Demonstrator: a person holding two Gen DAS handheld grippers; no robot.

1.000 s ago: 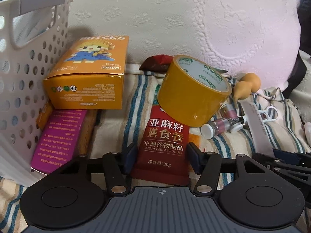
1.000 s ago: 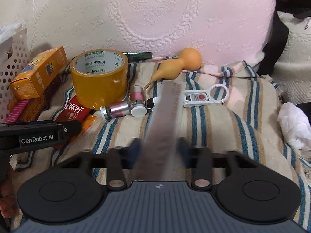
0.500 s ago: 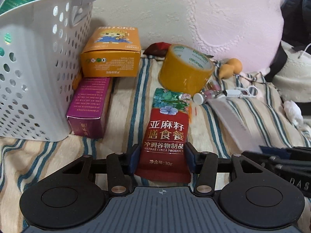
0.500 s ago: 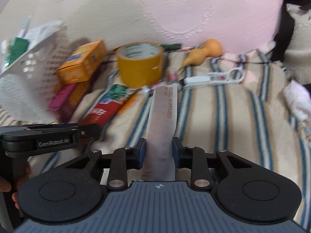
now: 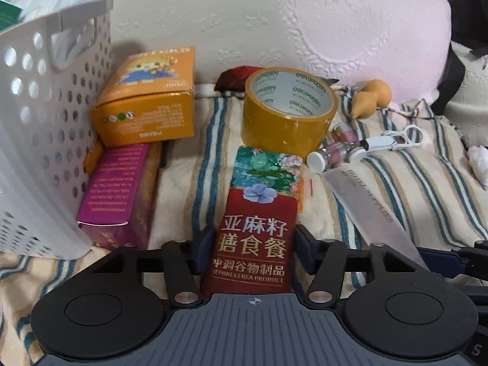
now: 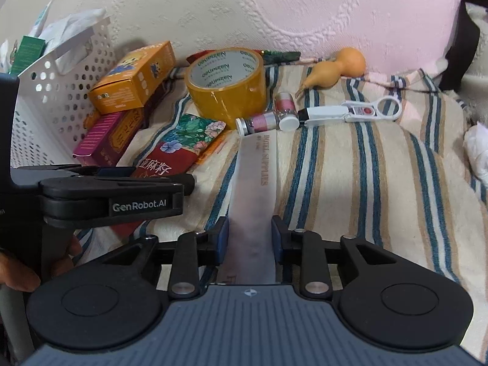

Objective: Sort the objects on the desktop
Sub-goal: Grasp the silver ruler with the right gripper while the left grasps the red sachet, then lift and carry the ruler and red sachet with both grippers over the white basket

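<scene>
- The left gripper (image 5: 248, 245) has its jaws closed on the near end of a red cereal sachet (image 5: 259, 213), which points away towards the tape roll (image 5: 288, 113).
- The right gripper (image 6: 249, 238) has its jaws closed on a long, pale flat sachet (image 6: 254, 183); its far tip ends just beside two small pink vials (image 6: 274, 116).
- Whether either sachet is lifted clear of the striped cloth (image 6: 381, 183) or rests on it, I cannot tell.
- The white perforated basket (image 5: 39, 140) stands at the far left and already holds some white packaging and a green box (image 6: 29, 52), so part of the sorting looks done.
- Much is left outside the basket: the orange brick-toy box (image 5: 149, 103) leaning on the purple box (image 5: 117, 189) right beside the basket wall, the tape roll, the vials, an orange gourd (image 6: 335, 68), a white clipper with a lens loop (image 6: 350, 111), and a dark red wrapper (image 5: 235, 76) behind the tape.
- A crumpled tissue (image 6: 477, 152) lies well apart at the far right.
- My judgement: the task is at an early-to-middle stage, with both held sachets likely bound for the basket next.
</scene>
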